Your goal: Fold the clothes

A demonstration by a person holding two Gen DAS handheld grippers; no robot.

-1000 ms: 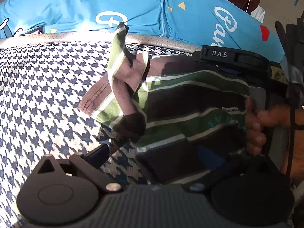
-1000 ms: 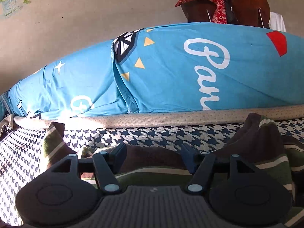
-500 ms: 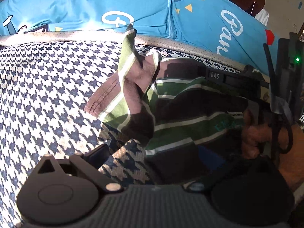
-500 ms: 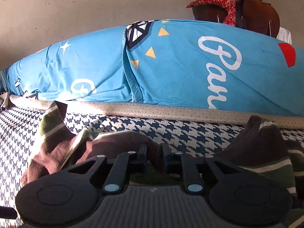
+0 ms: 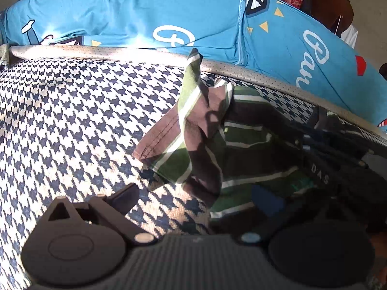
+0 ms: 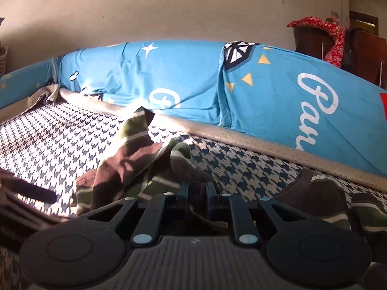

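A green, brown and white striped shirt lies crumpled on the houndstooth bed cover, one sleeve poking upward. My left gripper hovers open just in front of the shirt's near edge; its right fingertip is over the fabric. The body of my right gripper rests on the shirt's right side in the left wrist view. In the right wrist view my right gripper is shut on a fold of the shirt. A dark finger of the left gripper shows at the left edge.
Long blue printed pillows line the far side behind a beige trim strip. Dark wooden furniture draped with red cloth stands at the back right, before a plain wall. Houndstooth cover stretches out to the left.
My right gripper went from open to shut on a fold of the shirt and shifted left. The left gripper stayed open, and the hand on the right gripper has left its view.
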